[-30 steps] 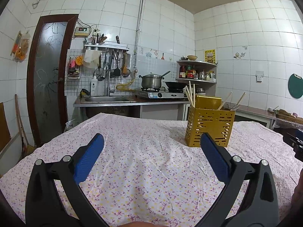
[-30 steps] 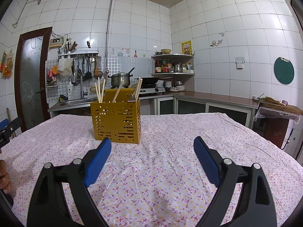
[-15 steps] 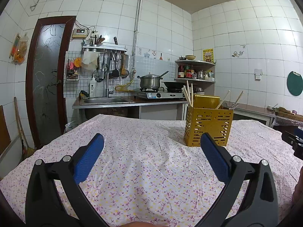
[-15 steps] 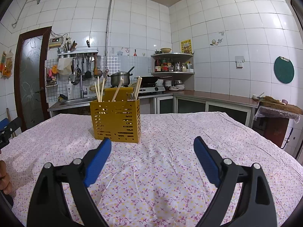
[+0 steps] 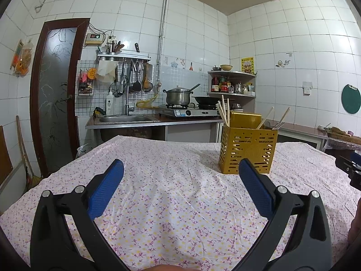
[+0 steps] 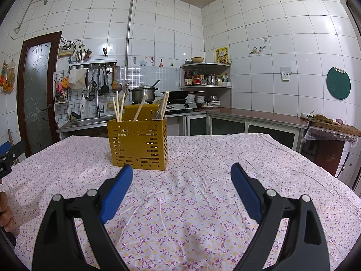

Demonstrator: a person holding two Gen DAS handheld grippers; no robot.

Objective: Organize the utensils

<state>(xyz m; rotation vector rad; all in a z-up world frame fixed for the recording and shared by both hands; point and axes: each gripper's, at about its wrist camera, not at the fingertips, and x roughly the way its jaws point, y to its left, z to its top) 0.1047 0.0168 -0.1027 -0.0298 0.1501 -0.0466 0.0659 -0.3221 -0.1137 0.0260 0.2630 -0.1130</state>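
A yellow perforated utensil holder point(image 5: 247, 151) stands on the flowered tablecloth point(image 5: 171, 194), right of centre in the left wrist view and left of centre in the right wrist view point(image 6: 138, 144). Wooden chopsticks point(image 6: 119, 108) and a fork point(image 5: 278, 125) stick out of it. My left gripper point(image 5: 180, 169) is open and empty, short of the holder. My right gripper point(image 6: 181, 172) is open and empty, just in front of the holder. No loose utensil shows on the cloth.
A kitchen counter with a sink point(image 5: 126, 119), a stove with a pot point(image 5: 178, 97) and a corner shelf point(image 6: 206, 76) lies behind the table. A door point(image 5: 55, 90) is at the far left. A side table point(image 6: 331, 131) stands at the right.
Both views have tilted up slightly, so the holder sits a little lower in each frame. Both grippers stay open and empty.
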